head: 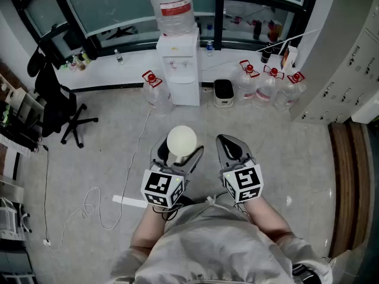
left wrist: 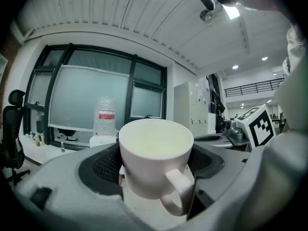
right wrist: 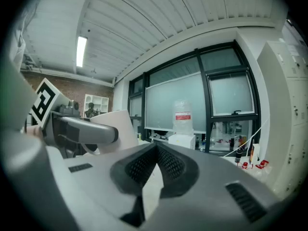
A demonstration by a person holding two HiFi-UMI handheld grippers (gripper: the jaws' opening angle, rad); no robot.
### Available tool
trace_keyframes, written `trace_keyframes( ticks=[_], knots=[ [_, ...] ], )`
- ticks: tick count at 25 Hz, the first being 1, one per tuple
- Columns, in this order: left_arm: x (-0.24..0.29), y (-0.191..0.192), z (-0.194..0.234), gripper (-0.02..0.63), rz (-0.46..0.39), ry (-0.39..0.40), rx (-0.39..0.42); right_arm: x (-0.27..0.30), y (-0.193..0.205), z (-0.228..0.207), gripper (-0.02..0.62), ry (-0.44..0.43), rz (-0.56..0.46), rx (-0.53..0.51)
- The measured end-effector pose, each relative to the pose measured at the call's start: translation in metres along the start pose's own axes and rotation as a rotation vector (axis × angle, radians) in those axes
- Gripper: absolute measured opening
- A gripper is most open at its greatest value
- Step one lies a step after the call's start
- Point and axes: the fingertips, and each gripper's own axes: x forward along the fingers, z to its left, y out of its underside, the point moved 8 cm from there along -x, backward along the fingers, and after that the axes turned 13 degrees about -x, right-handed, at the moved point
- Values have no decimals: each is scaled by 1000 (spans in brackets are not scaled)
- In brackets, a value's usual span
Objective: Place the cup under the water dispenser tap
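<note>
The left gripper (head: pixel 179 154) holds the one white mug (head: pixel 181 139) upright, its jaws spread wide against the mug's sides and the handle turned back toward the person, so the pick-up is done. The carry is left: the single water dispenser (head: pixel 179 64), with one bottle (head: pixel 173 7) on top, stands well ahead of both grippers' tips, and the mug is not yet under its tap. The right gripper (head: pixel 225 142), just beside the left one, has its jaws closed together on nothing. Flanking the dispenser there seem to be four red-capped jugs (head: pixel 155 89), one left, three right.
</note>
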Motion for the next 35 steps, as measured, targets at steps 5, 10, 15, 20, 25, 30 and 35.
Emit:
trace_keyframes(
  ticks=[5,10,15,20,25,30,35],
  knots=[
    [5,3,-3,430,5,-2,-5,1,3,-3,28,-9,7,7],
    [9,9,-6,430,12,-8,-23,-3,13,-8,28,-9,36,31],
    [15,20,-4,430,25,-21,-62,-9,27,-16,28,6,68,50],
    [29,24,6,430,46,-28,-76,-1,40,-28,28,13,84,90],
    [54,16,32,430,45,-31,-59,28,46,-38,28,18,85,103],
    [90,10,77,430,56,-7,-66,74,52,-46,29,35,110,122],
    [136,-6,136,430,86,19,-87,142,50,-61,29,56,142,138]
  ],
)
